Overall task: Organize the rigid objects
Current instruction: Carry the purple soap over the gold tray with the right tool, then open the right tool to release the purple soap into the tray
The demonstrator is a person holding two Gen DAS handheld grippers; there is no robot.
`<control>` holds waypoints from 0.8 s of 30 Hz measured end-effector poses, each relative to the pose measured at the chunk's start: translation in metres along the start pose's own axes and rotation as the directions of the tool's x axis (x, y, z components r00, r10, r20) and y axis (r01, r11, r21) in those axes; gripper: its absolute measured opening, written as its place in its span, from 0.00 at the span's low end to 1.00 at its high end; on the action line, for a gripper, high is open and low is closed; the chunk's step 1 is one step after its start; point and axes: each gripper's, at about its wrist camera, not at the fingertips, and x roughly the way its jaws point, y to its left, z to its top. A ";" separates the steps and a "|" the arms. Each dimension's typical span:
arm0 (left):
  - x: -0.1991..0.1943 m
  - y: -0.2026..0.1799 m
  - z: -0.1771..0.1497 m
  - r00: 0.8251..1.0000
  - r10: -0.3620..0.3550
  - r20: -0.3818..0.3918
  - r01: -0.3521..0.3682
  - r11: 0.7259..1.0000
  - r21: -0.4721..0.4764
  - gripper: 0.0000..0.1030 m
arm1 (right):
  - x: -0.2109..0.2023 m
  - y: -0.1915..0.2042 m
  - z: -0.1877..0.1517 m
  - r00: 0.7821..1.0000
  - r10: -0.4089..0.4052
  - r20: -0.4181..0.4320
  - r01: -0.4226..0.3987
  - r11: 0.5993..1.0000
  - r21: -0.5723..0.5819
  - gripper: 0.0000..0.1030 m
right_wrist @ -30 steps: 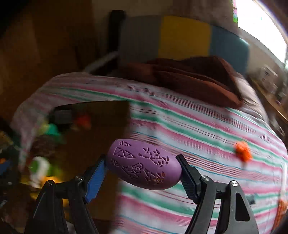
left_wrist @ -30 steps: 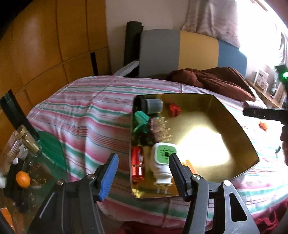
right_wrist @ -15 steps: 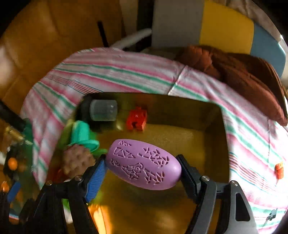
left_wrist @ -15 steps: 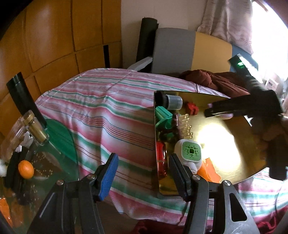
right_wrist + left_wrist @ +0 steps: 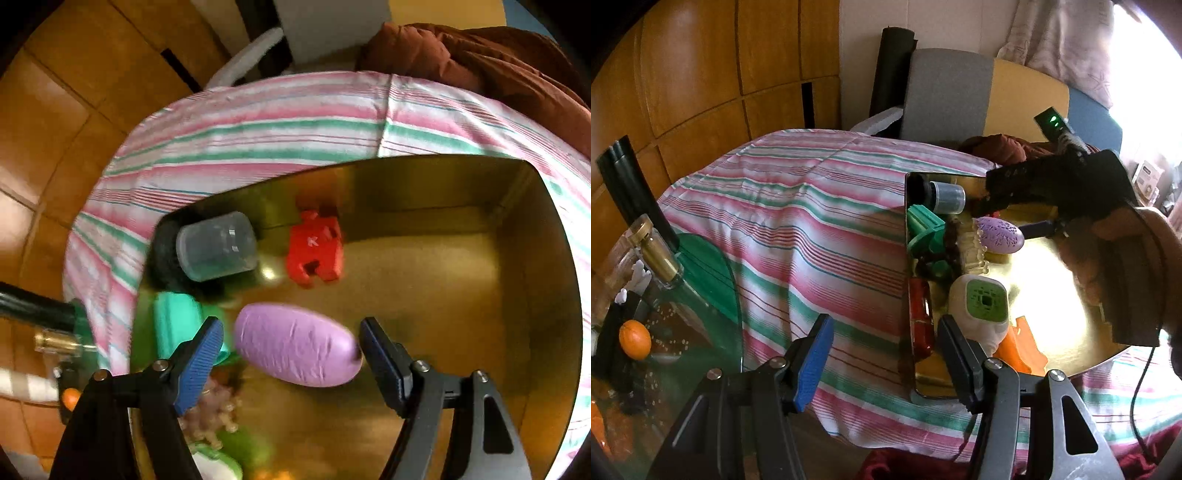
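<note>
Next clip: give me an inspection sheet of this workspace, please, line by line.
Surface: striped bedspread, gold tray on it.
Job's things: purple oval piece, red block, grey capped tub, green piece, white-green plug adapter, all in the tray.
Clutter: bottle and orange on a glass side table.
Grippers: left tongs open, empty, near the tray's edge; right tongs astride the purple piece, gap at the blue pad, apparently open.
Cables: dark cable hanging below the person's hand.
Surroundings: wood panelling, padded headboard, brown blanket.
</note>
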 end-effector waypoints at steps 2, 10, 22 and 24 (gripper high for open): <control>-0.002 -0.002 0.000 1.000 0.000 0.003 0.000 1.000 0.005 0.58 | -0.012 -0.002 -0.002 0.999 0.030 0.026 -0.030 1.000 0.006 0.75; -0.009 -0.011 0.003 1.000 0.000 0.019 -0.001 0.999 0.033 0.58 | -0.067 -0.010 -0.023 0.988 0.038 0.148 -0.027 0.997 -0.074 0.75; -0.022 -0.045 0.007 0.998 -0.034 0.047 0.028 0.991 0.129 0.58 | -0.159 -0.084 -0.063 0.942 -0.063 0.328 0.085 0.995 -0.052 0.75; -0.024 -0.052 0.009 0.998 -0.044 0.051 0.036 0.989 0.145 0.59 | -0.169 -0.099 -0.069 0.935 -0.083 0.345 0.098 0.995 -0.027 0.75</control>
